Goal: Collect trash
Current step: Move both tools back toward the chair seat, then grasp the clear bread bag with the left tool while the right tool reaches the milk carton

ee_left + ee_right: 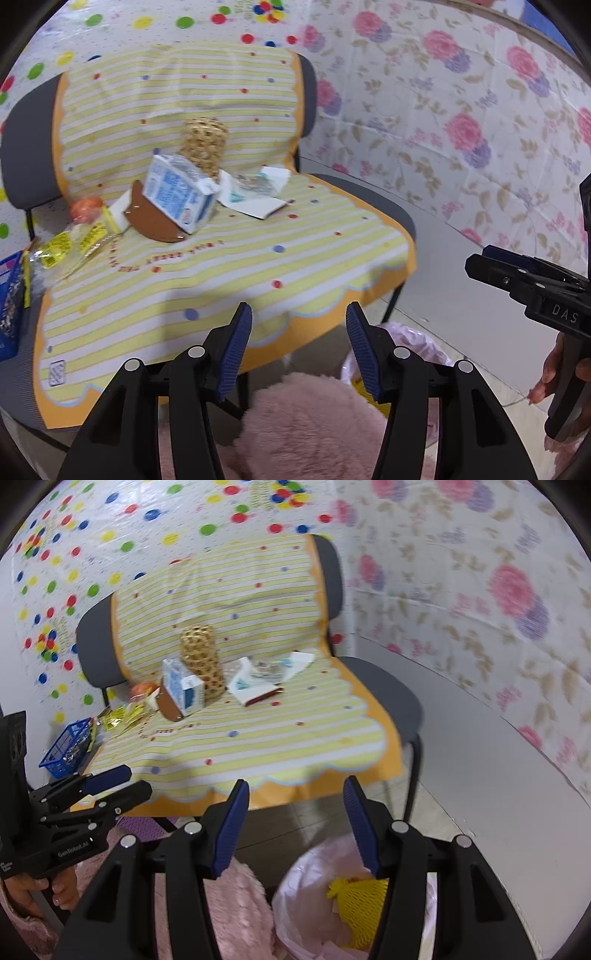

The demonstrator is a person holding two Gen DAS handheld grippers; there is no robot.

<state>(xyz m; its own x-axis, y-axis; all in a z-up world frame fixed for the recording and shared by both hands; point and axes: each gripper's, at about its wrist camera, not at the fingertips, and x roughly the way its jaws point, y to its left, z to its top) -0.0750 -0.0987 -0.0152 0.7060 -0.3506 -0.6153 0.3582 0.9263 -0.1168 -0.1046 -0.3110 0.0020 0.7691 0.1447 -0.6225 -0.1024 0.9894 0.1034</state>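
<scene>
My left tongs (299,347) and right tongs (291,825) both stand wide with nothing between them. The trash sits mid-frame on the striped cloth (229,266) over the chair: a milk carton (177,195), a woven tube (205,147), torn paper (255,192). A lined bin (325,897) with yellow netting (358,904) is at lower right.

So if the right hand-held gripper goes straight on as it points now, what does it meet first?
Probably the front edge of the striped cloth over the chair seat. The right hand-held gripper is open and empty, and nothing shows in between; depth is unclear.
</scene>
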